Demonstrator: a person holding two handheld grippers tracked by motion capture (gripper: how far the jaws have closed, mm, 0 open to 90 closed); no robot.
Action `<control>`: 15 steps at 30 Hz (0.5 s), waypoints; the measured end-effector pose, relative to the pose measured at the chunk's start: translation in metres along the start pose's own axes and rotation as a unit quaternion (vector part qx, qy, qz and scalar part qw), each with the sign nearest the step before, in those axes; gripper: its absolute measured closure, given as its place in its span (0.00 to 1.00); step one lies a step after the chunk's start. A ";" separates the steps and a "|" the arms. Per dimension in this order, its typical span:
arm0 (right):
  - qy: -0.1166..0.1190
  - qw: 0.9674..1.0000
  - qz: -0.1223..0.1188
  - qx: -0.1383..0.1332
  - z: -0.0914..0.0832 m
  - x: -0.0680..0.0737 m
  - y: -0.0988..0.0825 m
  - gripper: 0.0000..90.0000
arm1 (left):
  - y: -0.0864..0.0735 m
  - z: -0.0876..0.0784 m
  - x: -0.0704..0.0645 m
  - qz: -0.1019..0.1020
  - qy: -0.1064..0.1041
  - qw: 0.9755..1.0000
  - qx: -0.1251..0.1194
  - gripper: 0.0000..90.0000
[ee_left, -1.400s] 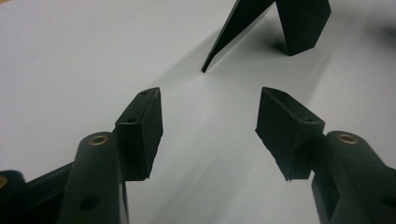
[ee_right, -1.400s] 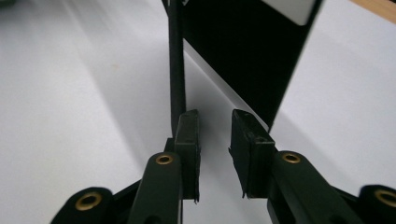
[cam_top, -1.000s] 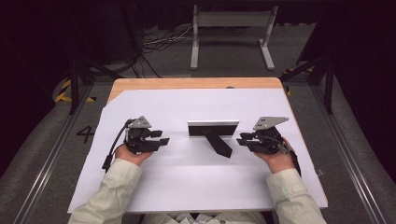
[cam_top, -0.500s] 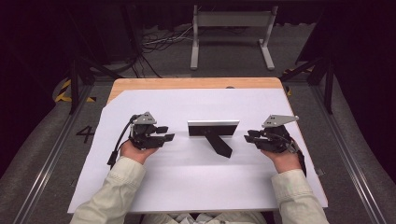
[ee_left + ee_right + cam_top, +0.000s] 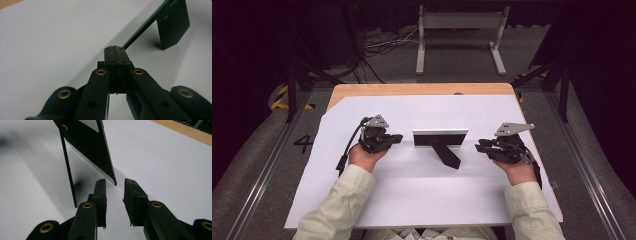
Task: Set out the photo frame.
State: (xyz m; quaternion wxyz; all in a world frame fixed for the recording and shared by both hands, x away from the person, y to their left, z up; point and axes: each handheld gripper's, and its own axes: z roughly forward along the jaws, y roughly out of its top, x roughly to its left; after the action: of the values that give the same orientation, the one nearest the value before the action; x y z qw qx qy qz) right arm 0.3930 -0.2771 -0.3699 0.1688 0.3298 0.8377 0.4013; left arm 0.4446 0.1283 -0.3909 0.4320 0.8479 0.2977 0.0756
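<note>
On the white sheet [image 5: 412, 190], 1 obstacle stands at centre: an upright black photo frame [image 5: 440, 137], its rear stand leg [image 5: 446, 154] slanting toward 5 o'clock. The left gripper [image 5: 395, 138], jaws pressed together, sits just off its 9 o'clock end; the right gripper [image 5: 479, 146], jaws apart, near its 3 o'clock end. Bare sheet lies open from 12 o'clock and 6 o'clock.

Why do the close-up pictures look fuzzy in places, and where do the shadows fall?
Left gripper view: the near jaws blur at the bottom; the frame casts a soft shadow. Right gripper view: the far left background is hazy. High view: the white sheet is bright, the surroundings dark.
</note>
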 end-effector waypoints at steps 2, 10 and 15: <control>-0.001 1.000 0.000 -0.001 0.000 0.000 0.000 0.80 | 0.001 0.003 0.000 0.002 -0.001 1.000 0.000 1.00; 0.001 1.000 -0.001 -0.001 -0.003 0.002 -0.002 0.80 | -0.001 0.021 0.006 -0.005 0.009 1.000 -0.002 1.00; 0.001 1.000 -0.006 -0.001 -0.006 0.004 -0.004 0.81 | -0.003 0.030 0.007 0.005 0.023 1.000 -0.006 1.00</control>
State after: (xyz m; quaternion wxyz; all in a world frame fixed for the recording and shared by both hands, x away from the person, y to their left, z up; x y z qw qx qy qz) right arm 0.3850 -0.2794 -0.3696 0.1708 0.3241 0.8393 0.4016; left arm 0.4606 0.1136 -0.4125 0.4302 0.8446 0.3030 0.0989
